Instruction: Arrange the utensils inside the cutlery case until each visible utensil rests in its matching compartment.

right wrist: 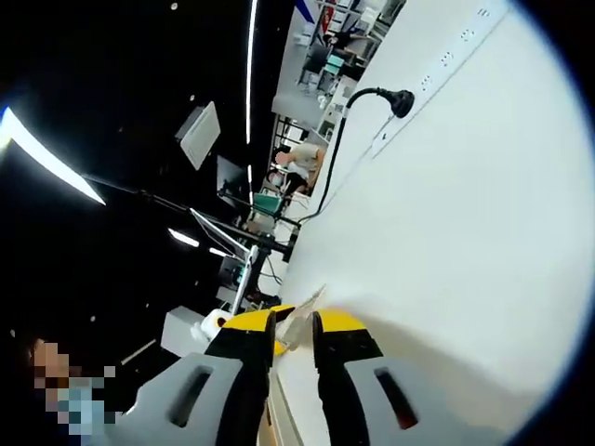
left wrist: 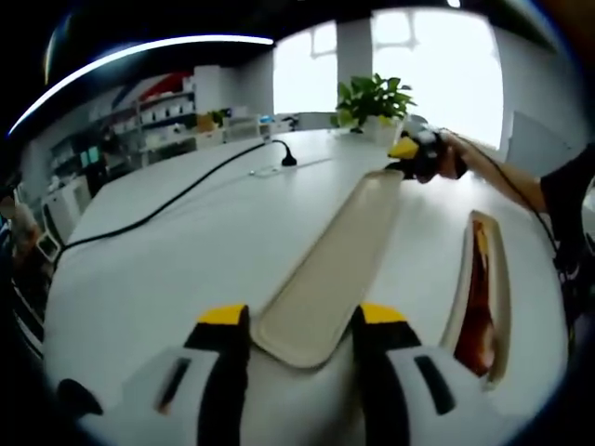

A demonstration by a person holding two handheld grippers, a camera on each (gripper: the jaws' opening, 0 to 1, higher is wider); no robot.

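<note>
A long beige cutlery case lid (left wrist: 339, 251) lies on the white table (left wrist: 167, 269), running away from me. In the left gripper view, my left gripper (left wrist: 302, 321) has the lid's near rounded end between its jaws, and both jaws touch its sides. At the lid's far end a hand holds my right gripper (left wrist: 409, 153). In the right gripper view, my right gripper (right wrist: 293, 325) is shut on a thin pale edge of the lid (right wrist: 305, 311). To the right lies the case's base (left wrist: 500, 279) with an orange-red utensil (left wrist: 479, 307) inside.
A black cable (left wrist: 167, 200) crosses the table and ends in a plug (left wrist: 288, 160) (right wrist: 400, 100). A potted plant (left wrist: 372, 98) stands at the far edge before bright windows. Shelves fill the back left. A person (right wrist: 299, 160) sits in the distance.
</note>
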